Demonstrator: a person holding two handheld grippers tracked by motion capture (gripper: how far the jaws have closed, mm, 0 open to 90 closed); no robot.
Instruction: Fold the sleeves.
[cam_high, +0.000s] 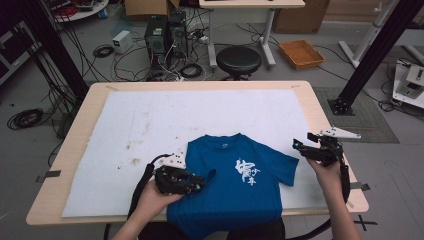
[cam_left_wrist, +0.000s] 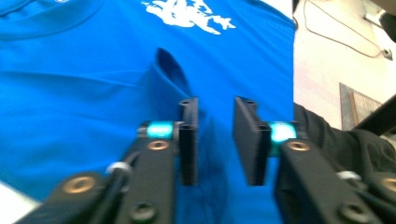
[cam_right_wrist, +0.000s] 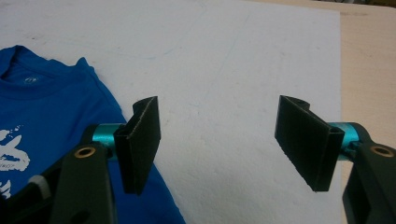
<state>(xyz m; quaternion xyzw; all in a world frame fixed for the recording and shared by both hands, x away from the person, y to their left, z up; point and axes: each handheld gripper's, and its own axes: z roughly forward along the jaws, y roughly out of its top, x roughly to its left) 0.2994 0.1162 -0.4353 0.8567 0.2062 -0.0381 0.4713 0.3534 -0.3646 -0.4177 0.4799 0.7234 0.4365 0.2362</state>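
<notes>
A blue T-shirt (cam_high: 227, 200) with a white print (cam_high: 246, 171) lies face up on the white mat, its hem hanging over the table's near edge. The left sleeve (cam_high: 210, 175) is folded inward onto the body. My left gripper (cam_high: 199, 184) hovers at that sleeve, and in the left gripper view the gripper (cam_left_wrist: 215, 105) has its jaws a narrow gap apart over the shirt (cam_left_wrist: 70, 93), the sleeve fold (cam_left_wrist: 168, 70) just beyond them. My right gripper (cam_high: 298, 144) is beside the right sleeve. The right gripper view shows it (cam_right_wrist: 219, 103) wide open above bare mat, the shirt (cam_right_wrist: 46, 107) at its left.
The white mat (cam_high: 200, 115) covers most of the wooden table (cam_high: 75, 150) and has brown stains at its left. On the floor beyond the table are a black stool (cam_high: 238, 60), an orange tray (cam_high: 301, 53), computer towers (cam_high: 165, 35) and cables.
</notes>
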